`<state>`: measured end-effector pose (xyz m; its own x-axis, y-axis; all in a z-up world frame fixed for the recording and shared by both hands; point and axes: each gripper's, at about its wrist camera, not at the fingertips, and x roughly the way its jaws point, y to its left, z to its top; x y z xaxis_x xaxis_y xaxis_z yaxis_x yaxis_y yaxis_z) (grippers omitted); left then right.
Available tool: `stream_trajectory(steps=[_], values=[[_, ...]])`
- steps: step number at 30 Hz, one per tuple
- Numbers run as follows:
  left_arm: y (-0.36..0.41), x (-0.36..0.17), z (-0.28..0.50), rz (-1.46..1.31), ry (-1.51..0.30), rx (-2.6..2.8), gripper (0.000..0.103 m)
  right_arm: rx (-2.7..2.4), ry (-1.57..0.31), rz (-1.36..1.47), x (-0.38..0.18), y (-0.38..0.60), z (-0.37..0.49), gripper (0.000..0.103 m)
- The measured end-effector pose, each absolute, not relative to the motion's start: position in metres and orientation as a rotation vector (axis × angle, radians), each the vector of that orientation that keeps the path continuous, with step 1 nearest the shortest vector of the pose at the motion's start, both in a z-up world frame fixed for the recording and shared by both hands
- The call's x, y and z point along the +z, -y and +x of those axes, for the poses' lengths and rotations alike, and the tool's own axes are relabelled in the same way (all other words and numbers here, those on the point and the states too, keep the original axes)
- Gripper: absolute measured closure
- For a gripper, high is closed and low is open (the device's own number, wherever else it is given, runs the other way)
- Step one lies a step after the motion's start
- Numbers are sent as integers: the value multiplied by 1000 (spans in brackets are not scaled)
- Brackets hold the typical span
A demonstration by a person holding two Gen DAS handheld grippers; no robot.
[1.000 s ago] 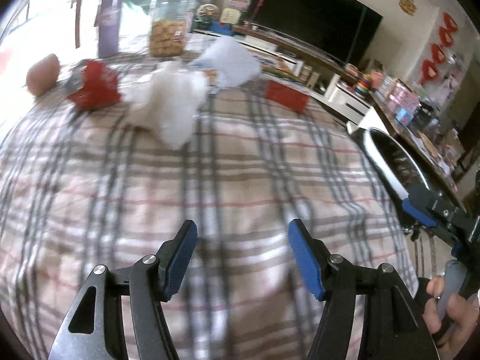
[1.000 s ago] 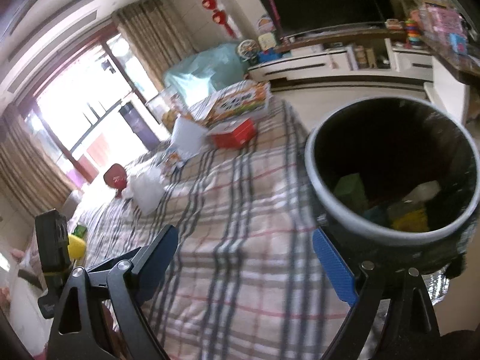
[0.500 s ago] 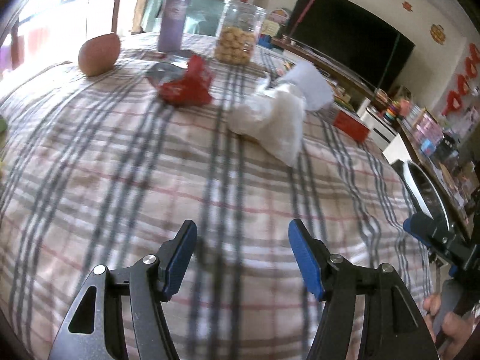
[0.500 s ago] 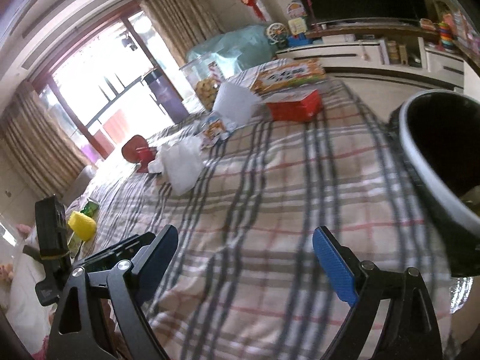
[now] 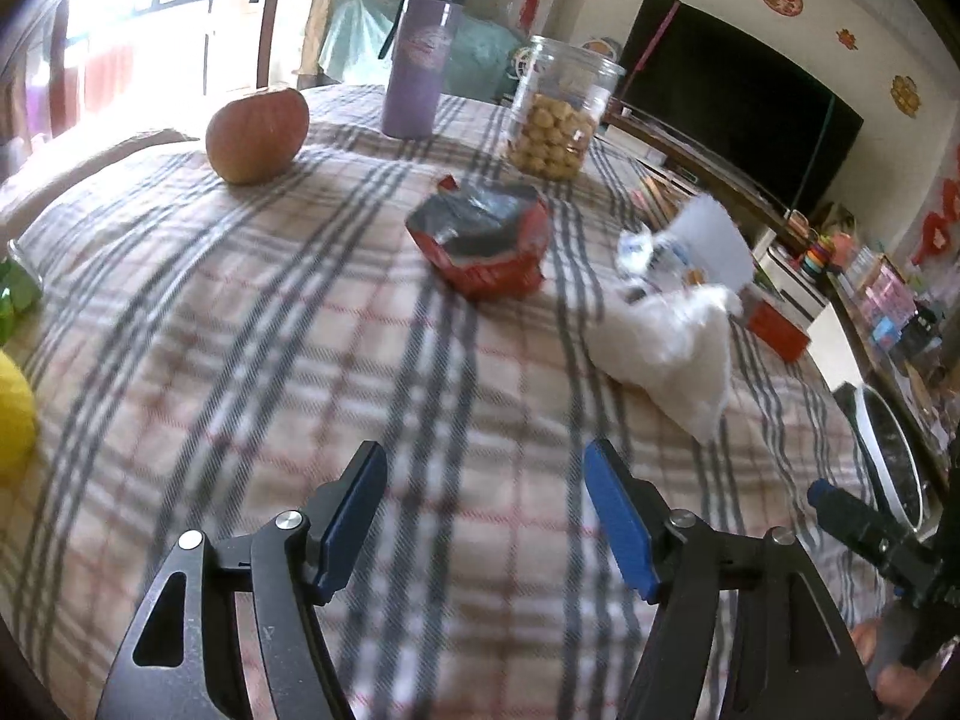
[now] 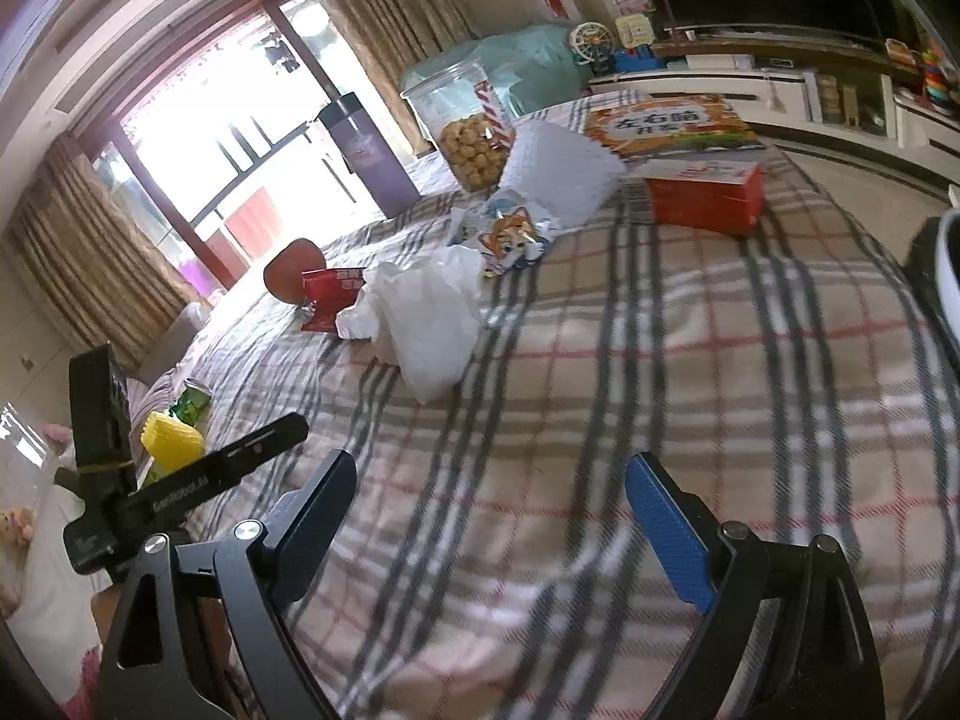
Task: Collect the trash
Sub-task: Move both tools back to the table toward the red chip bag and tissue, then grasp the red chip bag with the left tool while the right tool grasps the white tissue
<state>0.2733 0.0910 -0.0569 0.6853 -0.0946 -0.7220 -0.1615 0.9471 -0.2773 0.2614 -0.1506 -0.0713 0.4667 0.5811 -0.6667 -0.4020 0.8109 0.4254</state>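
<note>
Both tools hang over the table with the grey and red checked cloth (image 5: 240, 324). The left tool (image 5: 483, 513) is opening wider, with nothing between its blue pads. The right tool (image 6: 489, 519) is wide open and empty too. Farther back lie a crumpled white plastic bag (image 6: 429, 315) and a torn red snack packet (image 5: 480, 240), near each other. The round bin with the white rim (image 6: 945, 276) sits at the table's right edge.

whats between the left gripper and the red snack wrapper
Only bare plaid tablecloth lies between the left gripper, jaws opening and empty, and the red snack wrapper, shown in the left wrist view.
</note>
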Motion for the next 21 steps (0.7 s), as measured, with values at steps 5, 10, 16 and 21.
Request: stream_trajectory(steps=[5,10,16,21], values=[[-101,-58,296,-317,-820,30,35,612,-903,215,-72,136,272,11],[-107,-62,322,-304,-831,12,35,630,-909,213,-74,121,285,11],[-109,-64,344,-299,-820,3,34,642,-916,222,-77,108,302,11],[-108,-69,357,-298,-788,-3,34,647,-928,239,-82,102,314,11]])
